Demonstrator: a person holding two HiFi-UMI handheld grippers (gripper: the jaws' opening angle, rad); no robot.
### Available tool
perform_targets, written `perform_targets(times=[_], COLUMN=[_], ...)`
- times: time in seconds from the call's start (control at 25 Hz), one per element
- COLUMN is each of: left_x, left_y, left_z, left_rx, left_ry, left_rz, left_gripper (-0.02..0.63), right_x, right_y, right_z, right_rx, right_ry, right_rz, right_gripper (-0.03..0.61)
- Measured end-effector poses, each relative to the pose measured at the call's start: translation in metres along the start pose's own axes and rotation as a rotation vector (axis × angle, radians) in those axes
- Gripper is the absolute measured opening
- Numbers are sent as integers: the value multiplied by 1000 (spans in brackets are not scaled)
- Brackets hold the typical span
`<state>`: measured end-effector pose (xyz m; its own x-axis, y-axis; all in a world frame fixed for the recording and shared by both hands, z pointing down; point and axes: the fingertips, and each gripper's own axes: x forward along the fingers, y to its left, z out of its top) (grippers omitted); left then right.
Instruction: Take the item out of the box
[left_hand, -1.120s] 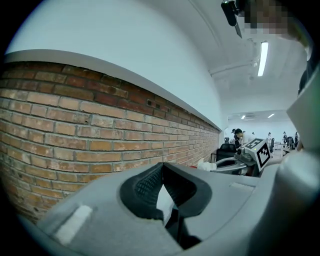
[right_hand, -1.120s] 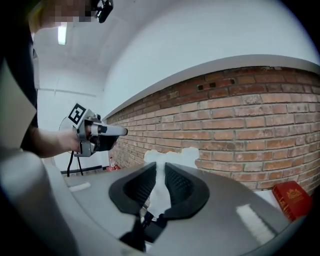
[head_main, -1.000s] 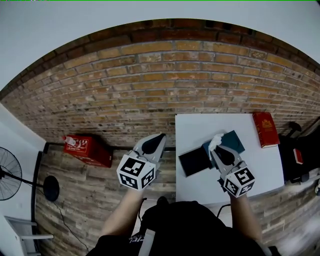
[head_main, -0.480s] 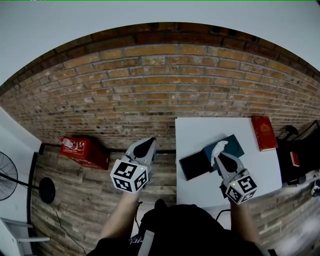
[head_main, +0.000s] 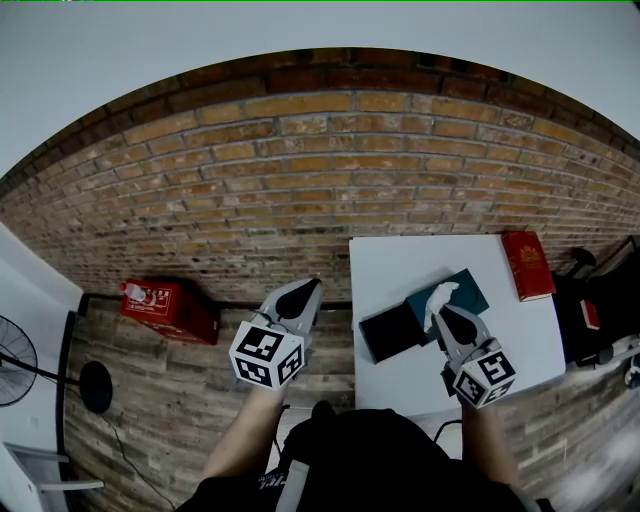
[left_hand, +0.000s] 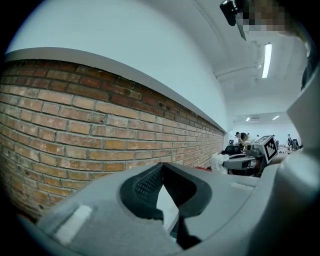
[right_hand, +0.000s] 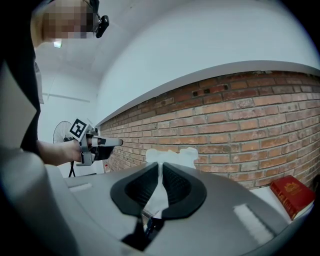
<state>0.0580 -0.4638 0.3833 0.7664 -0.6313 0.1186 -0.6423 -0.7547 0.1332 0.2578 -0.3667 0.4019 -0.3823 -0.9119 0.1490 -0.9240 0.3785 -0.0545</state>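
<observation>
On the white table (head_main: 400, 262) lies a teal box (head_main: 474, 287) with its black lid (head_main: 388, 326) open flat beside it. My right gripper (head_main: 438, 309) hovers over the box. Its jaws are closing, and the pads press on a crumpled white item (head_main: 441, 293) that sticks out past the fingertips (right_hand: 172, 154). My left gripper (head_main: 314, 286) hangs shut and empty off the table's left edge, over the floor. In the right gripper view the left gripper (right_hand: 97, 143) shows at the left.
A red book (head_main: 529, 264) lies at the table's far right corner. A brick wall (head_main: 300, 170) runs behind the table. On the wooden floor stand a red box (head_main: 172, 306) and a fan (head_main: 25, 365). A black chair (head_main: 600, 320) sits right of the table.
My right gripper has shifted slightly to the right and toward me with the white item in its jaws. The left gripper swung left, then back a little.
</observation>
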Motion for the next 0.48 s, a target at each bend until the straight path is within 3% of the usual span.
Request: perform_targets(times=[0.48], left_x=[6], left_y=[-5], left_z=[3], left_rx=[9], left_ry=[1], left_rz=[-3], left_gripper=[6], right_x=[-2], right_y=[-7], right_z=[0], right_rx=[1], right_ry=[-1], right_rz=[-2], right_gripper=[26])
